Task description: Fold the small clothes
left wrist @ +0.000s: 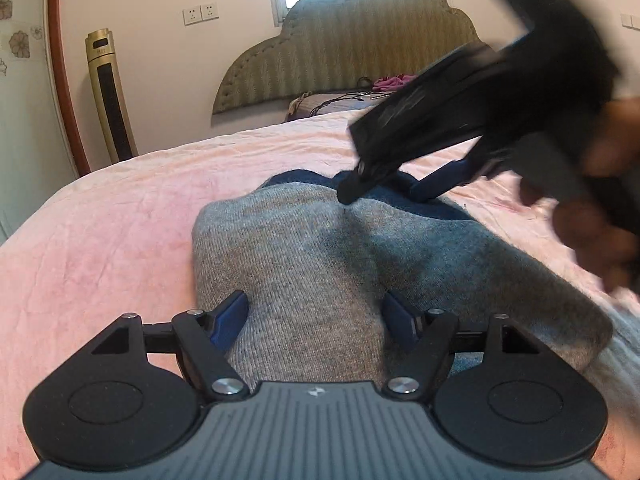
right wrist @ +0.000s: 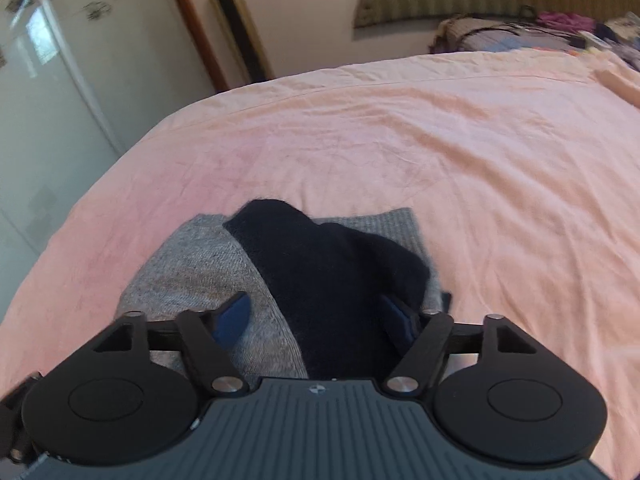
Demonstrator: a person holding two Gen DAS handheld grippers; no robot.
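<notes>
A small grey knit garment [left wrist: 300,248] with a dark navy part [left wrist: 296,178] lies folded on the pink bedsheet [left wrist: 120,232]. My left gripper [left wrist: 316,314] hovers open over its near grey end, blue pads wide apart, nothing pinched. The right gripper [left wrist: 384,196], blurred and held by a hand [left wrist: 600,216], reaches in from the upper right with its tips over the navy end. In the right wrist view, the right gripper [right wrist: 318,316] is open, the navy part [right wrist: 332,264] lying between its fingers on the grey cloth [right wrist: 192,256]; the pads do not press it.
The pink bed [right wrist: 440,152] stretches wide beyond the garment. A padded headboard [left wrist: 360,48] and a heap of clothes and cables [right wrist: 540,32] are at the far end. A gold tower appliance [left wrist: 108,96] and a glossy wardrobe door [right wrist: 60,80] stand past the left edge.
</notes>
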